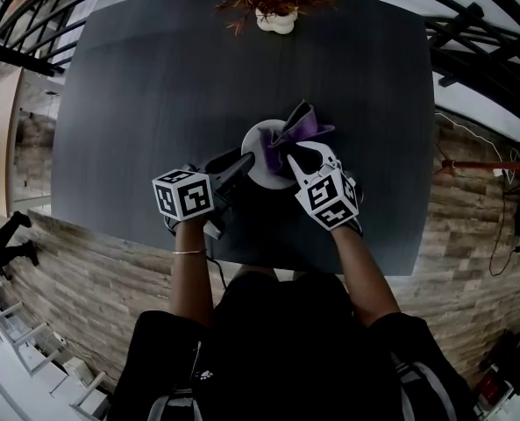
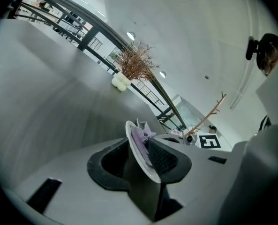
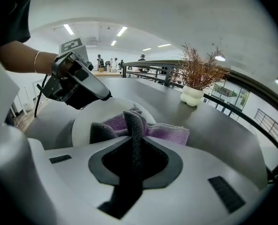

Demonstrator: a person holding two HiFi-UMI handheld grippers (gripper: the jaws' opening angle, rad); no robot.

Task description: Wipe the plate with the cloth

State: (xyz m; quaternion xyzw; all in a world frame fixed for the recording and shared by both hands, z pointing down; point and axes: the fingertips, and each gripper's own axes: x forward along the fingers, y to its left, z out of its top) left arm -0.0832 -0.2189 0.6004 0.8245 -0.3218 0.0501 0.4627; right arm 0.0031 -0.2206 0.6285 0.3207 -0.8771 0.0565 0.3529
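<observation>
My left gripper (image 2: 141, 157) shut tight on rim of white plate (image 1: 258, 145). My right gripper (image 3: 134, 146) pinches fold of purple cloth (image 3: 169, 132); cloth lies across plate face. Plate sits mid dark table (image 1: 154, 86), toward my edge.

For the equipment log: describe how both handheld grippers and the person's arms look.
The left gripper and right gripper each carry a white cube with black square markers. In their own views the housings are pale grey around black, textured claw pads. A thin black cable hangs from the left one. The person wears black short sleeves and a thin bracelet on the left wrist.
</observation>
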